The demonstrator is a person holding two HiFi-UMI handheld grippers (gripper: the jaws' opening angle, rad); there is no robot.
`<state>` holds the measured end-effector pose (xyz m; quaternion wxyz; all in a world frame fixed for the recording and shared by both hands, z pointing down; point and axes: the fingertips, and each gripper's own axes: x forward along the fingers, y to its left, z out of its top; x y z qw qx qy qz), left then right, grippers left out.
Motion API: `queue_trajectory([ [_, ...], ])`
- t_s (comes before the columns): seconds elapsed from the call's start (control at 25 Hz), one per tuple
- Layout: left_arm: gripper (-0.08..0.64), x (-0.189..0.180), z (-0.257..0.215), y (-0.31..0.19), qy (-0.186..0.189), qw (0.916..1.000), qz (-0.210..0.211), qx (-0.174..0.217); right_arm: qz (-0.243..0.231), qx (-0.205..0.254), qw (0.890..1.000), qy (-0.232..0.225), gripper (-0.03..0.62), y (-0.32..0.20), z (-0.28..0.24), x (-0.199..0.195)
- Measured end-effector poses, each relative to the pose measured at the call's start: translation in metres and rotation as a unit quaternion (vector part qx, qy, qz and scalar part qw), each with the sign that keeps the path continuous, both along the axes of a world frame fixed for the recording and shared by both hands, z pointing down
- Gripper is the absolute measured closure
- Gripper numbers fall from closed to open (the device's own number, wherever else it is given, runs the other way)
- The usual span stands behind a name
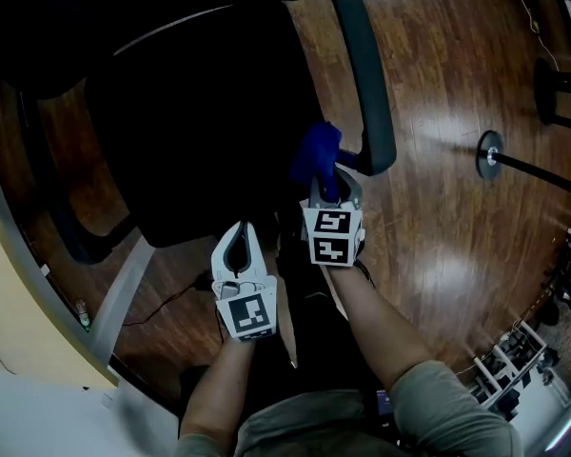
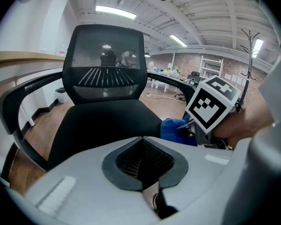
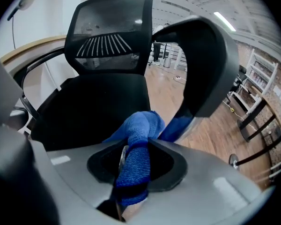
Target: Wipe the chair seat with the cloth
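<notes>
Over wood flooring (image 1: 457,208), our right gripper (image 3: 135,146) is clenching blue terry cloth (image 3: 141,124) by the black padded chair seat (image 3: 93,107)'s edge; only its own view is showing our left gripper (image 2: 141,138) clenched empty.

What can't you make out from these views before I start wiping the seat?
Whether the cloth touches the chair seat: in the right gripper view the bunched cloth covers its own underside; the head view is too dark.
Dust or stains on the seat: black surface, underexposed in the head view.
Chair base: hidden beneath the seat in every view.
</notes>
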<state>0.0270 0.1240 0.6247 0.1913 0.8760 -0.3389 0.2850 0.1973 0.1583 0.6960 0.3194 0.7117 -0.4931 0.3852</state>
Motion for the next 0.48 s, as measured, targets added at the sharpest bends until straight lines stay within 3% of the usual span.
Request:
queue_trajectory([
  [0.24, 0.555, -0.057, -0.014, -0.025, -0.013, 0.9989, -0.045, 0.009, -0.077, 0.03, 0.997, 0.008, 0.489, -0.04, -0.024, -0.062],
  [0.48, 0.555, -0.131, -0.021, -0.046, -0.034, 0.9928, -0.114, 0.014, -0.186, 0.057, 0.981, -0.011, 0.489, -0.087, -0.042, -0.158],
])
